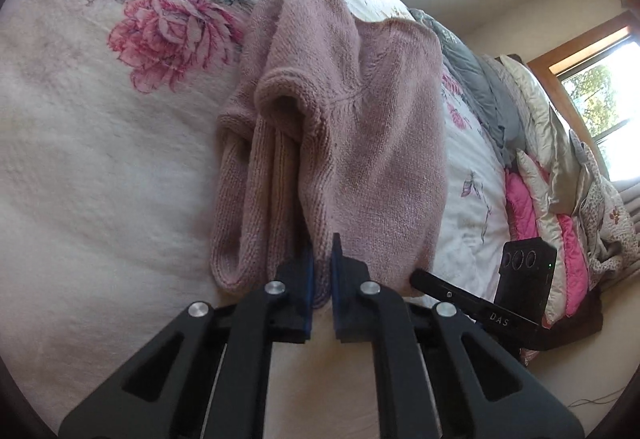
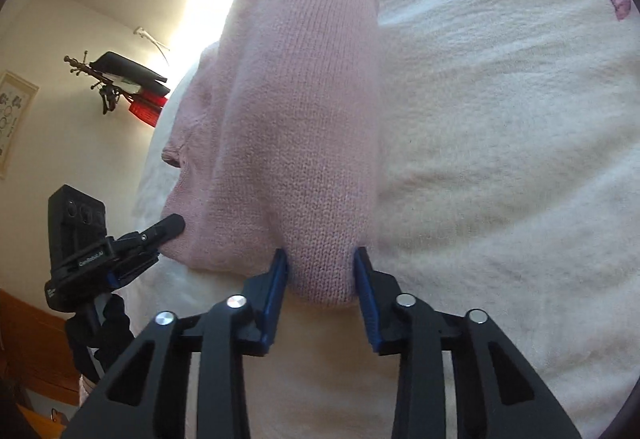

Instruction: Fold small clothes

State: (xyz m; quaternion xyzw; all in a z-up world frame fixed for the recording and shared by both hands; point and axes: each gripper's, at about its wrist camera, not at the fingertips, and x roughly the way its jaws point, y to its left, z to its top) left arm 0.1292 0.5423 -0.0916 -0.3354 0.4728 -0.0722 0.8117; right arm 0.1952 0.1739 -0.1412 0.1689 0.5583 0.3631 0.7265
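Left fingers (image 1: 308,271) pinch the pink sweater's (image 1: 352,127) edge; right fingers (image 2: 362,275) straddle it, spread.

A dusty-pink knit sweater (image 1: 352,143) lies folded into a thick bundle near the bed's (image 1: 100,167) edge.

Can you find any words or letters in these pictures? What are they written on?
"D A S" – white letters on the black bar of the other claw, seen from the left wrist camera.
White print on the black claw body in the right wrist camera: too small and blurred to read for sure.
Framed picture on the wall: too small to read.
The pink sweater and the flowered bedspread carry no words.
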